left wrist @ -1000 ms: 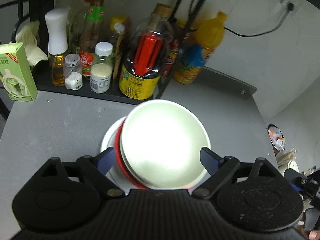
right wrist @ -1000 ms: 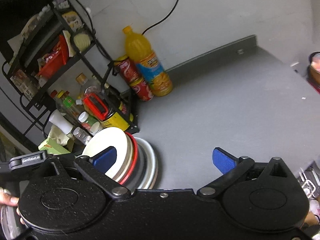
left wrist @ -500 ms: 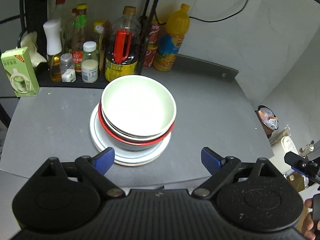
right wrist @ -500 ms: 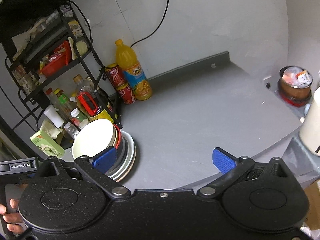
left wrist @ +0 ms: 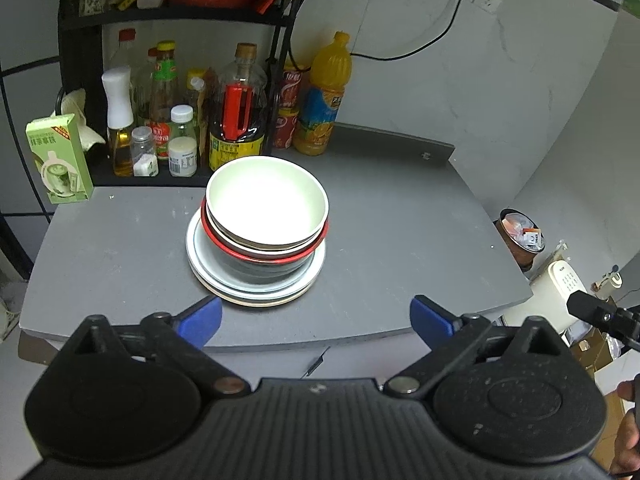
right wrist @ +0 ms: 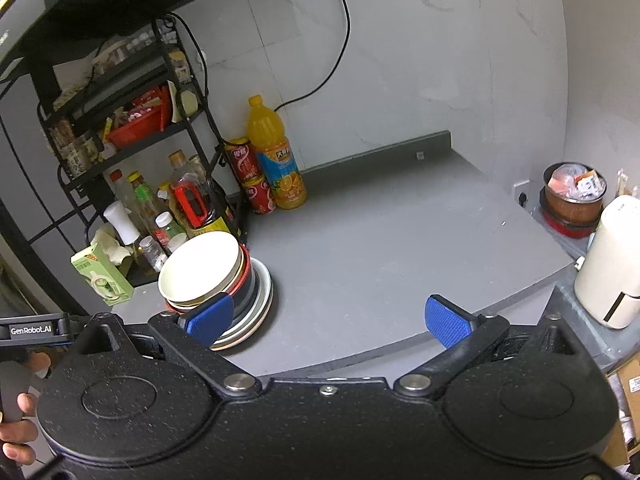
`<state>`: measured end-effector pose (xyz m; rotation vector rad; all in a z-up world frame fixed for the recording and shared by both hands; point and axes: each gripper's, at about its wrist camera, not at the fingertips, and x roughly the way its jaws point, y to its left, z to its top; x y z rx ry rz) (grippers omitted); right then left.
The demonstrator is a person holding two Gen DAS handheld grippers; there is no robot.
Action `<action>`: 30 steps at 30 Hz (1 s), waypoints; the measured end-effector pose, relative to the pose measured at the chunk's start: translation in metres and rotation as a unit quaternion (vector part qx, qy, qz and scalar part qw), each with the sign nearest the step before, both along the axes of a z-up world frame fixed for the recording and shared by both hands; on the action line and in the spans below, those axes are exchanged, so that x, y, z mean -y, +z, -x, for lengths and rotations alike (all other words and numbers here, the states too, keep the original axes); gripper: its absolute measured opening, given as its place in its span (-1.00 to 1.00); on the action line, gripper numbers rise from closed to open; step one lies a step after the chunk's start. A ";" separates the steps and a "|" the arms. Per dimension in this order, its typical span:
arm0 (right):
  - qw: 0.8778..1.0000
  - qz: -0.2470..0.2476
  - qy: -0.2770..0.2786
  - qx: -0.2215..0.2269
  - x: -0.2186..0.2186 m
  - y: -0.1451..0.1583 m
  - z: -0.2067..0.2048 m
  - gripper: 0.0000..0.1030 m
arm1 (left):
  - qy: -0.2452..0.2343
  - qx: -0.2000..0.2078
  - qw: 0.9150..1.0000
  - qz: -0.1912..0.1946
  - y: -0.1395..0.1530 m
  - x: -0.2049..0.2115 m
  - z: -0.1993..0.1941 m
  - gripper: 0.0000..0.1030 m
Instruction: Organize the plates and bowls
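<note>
**Dishes stacked, both grippers clear of the pile**

The plates (left wrist: 256, 292) lie in a low pile on the grey table (left wrist: 120, 248), with a dark bowl with a red rim (left wrist: 264, 258) on them and a pale bowl (left wrist: 267, 208) nested on top; the whole stack stands just in front of the shelf of bottles (left wrist: 180, 120), well apart from the orange drink bottle (left wrist: 324, 92); the upper bowls sit a little off-centre, toward the shelf side. The left gripper (left wrist: 316, 318) hangs near the table's front edge with its blue fingers spread wide and nothing between them; the right gripper (right wrist: 328, 316) is likewise spread and empty, off to the side of the stack, one finger only overlapping the pile in view, not touching as far as can be told. No other loose plates or bowls show on the table; so the stacking looks finished, or nearly so. The next move, if any, probably calls for a gentle nudge to centre the bowls, with care not to tip the nested pile; otherwise simply keeping both tools clear.
</note>
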<state>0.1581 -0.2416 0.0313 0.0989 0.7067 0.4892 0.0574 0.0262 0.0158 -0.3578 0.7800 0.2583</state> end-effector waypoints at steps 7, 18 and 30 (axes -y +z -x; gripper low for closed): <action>1.000 0.014 -0.011 0.022 0.005 0.008 0.022 1.00 | -0.007 0.018 1.000 -0.013 0.007 0.009 0.020 0.98; 0.998 0.035 -0.033 0.037 0.007 0.005 0.050 1.00 | -0.016 0.037 0.999 -0.029 0.008 0.014 0.045 0.99; 0.998 0.043 -0.030 0.040 0.005 0.004 0.072 1.00 | -0.022 0.048 0.998 -0.032 0.010 0.016 0.063 0.99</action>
